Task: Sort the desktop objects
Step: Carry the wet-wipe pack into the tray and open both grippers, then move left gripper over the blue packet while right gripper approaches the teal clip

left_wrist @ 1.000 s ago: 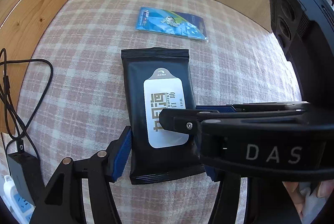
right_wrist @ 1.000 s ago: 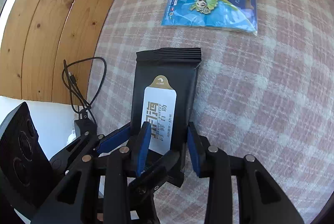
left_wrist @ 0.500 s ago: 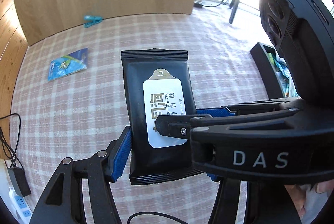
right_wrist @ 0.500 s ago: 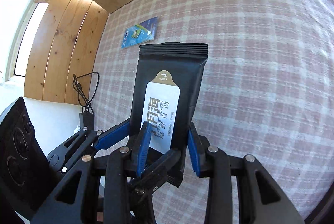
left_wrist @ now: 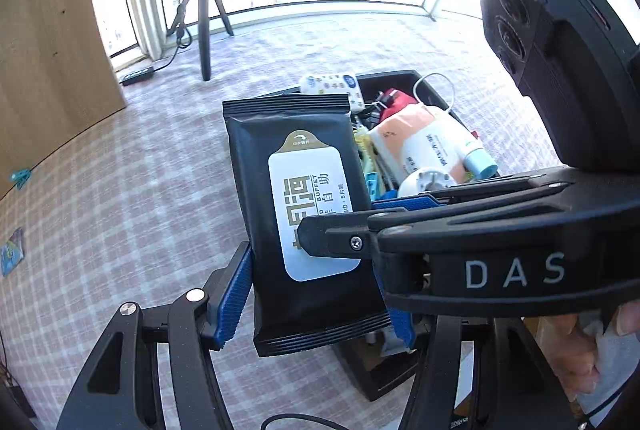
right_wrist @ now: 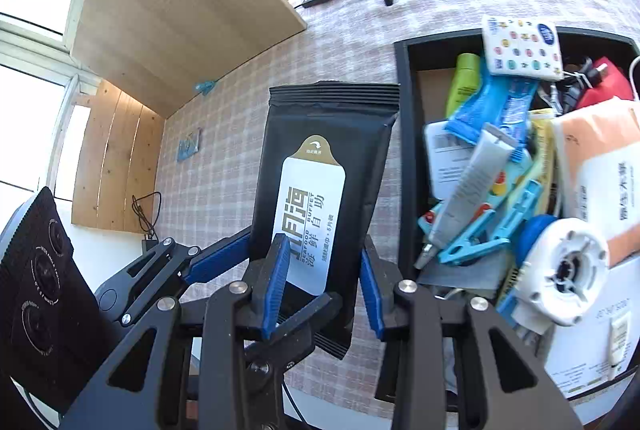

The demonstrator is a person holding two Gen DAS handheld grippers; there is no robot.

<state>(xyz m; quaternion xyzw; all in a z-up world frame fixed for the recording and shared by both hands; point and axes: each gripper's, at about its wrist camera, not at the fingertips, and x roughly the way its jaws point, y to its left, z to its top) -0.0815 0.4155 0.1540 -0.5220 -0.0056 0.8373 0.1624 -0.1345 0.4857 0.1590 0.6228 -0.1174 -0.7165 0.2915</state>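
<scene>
Since the earlier frames, the black wipes pack [left_wrist: 304, 213] has been carried off the checked counter [left_wrist: 120, 169] and swung toward the black storage bin [right_wrist: 404, 149], which was not in view before. At far left a teal clip [left_wrist: 20, 177] and a blue packet [left_wrist: 10, 256] are left behind on the cloth. In the middle, the pack is held clear of the counter, clamped across its width by the left gripper [left_wrist: 316, 302] and along its lower end by the right gripper [right_wrist: 324, 290], both sets of fingers closed on it, seemingly so the limp pouch is kept flat. To the right, the bin is already crowded with tubes, clips and a tissue pack [right_wrist: 600, 165].
</scene>
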